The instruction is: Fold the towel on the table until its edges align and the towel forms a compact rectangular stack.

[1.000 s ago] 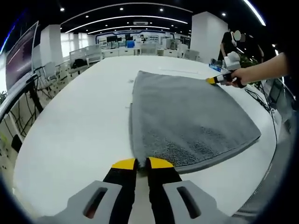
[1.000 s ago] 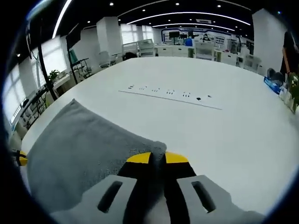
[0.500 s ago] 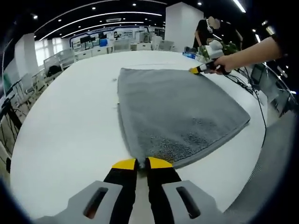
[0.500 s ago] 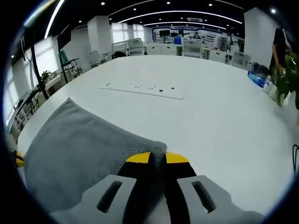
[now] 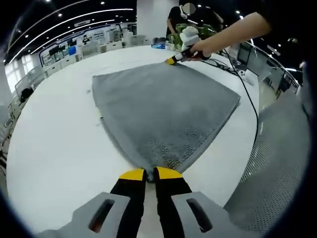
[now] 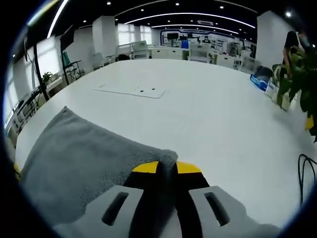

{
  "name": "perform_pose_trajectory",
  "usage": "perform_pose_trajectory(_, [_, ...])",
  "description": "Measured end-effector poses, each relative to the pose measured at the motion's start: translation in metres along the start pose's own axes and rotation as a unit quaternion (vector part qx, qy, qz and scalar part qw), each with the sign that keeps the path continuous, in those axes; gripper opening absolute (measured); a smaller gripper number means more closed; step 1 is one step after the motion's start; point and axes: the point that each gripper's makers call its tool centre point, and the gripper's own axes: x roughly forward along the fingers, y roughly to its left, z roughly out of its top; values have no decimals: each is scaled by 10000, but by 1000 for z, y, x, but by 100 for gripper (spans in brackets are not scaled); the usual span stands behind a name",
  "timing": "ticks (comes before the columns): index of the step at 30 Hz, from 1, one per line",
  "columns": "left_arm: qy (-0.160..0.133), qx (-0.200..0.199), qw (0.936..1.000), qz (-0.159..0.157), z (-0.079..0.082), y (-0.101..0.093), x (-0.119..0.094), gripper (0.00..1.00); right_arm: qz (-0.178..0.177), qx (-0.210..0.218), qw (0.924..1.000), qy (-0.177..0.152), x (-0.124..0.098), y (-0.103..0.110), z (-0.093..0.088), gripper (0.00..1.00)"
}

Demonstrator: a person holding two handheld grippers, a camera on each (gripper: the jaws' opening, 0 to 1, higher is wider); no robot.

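Note:
A grey towel (image 5: 163, 106) lies spread on the white table (image 5: 54, 144), folded double along its near left edge. My left gripper (image 5: 145, 174) is shut on the towel's near corner. At the far corner, a person's hand holds my right gripper (image 5: 172, 60), pinched on that corner. In the right gripper view the right gripper (image 6: 166, 167) is shut on a towel corner, with the grey towel (image 6: 79, 166) stretching away to the left over the white table (image 6: 208, 114).
A black cable (image 5: 250, 104) runs over the table's right edge beside the towel. A flat white power strip (image 6: 131, 90) lies on the table beyond the towel. Green plants (image 6: 299, 74) and a person (image 5: 190, 15) stand at the far side. Office desks fill the background.
Both views have swung across the room with the hands. The towel stays gripped at both corners and now looks drawn tighter and more diagonal in the left gripper view.

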Motion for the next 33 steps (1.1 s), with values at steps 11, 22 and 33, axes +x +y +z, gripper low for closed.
perform_pose_trajectory(11, [4,-2,10000,-86,8,-27,9,7,58,83,9999,-83,-18,-19,-11,11])
perform_pose_trajectory(22, [122,-191,9995,224,7,-25,9,8,83,116,9998,-138,-21,-12,-8,10])
perform_pose_trajectory(33, [-180,-42,9986,504,27,-20,3,22,166,113,9995,-256,-16,-18,-8,10])
